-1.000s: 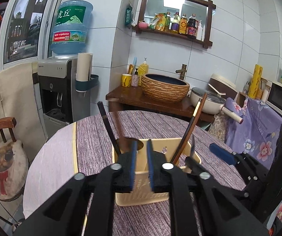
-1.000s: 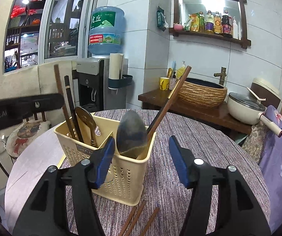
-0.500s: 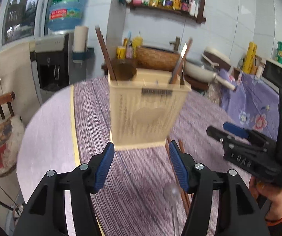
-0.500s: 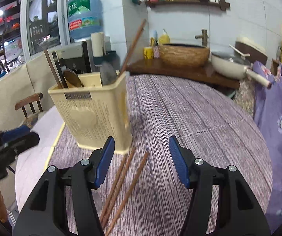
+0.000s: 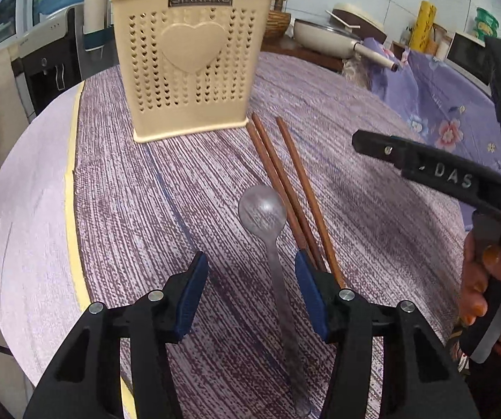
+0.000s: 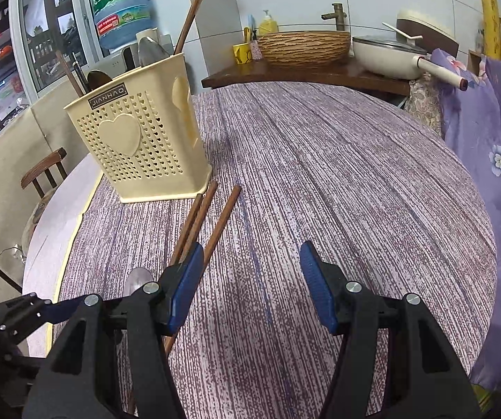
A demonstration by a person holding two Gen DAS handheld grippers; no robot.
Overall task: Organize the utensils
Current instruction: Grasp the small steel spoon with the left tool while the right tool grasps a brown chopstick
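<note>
Hovering left gripper point(image 5: 250, 293) over spoon point(image 5: 268, 230), jaws just closing slightly, apart, spoon handle between, untouched | right gripper point(image 6: 250, 282) jaws apart, empty | three chopsticks point(image 5: 285, 188) beside spoon, tips near cream holder point(image 5: 191, 63) base | holder upright on table point(image 6: 355, 174)

spoon handle point(image 5: 287, 317): end cut off at the bottom edge, left wrist view
spoon bowl point(image 6: 138, 278): mostly hidden behind the right hand-held gripper point(image 6: 252, 286) finger
chopsticks point(image 6: 212, 216): near ends covered by that finger
holder point(image 5: 189, 59) contents: only tips seen above the rim, types not resolved
worktop point(image 6: 355, 192): near edge cut off
</note>
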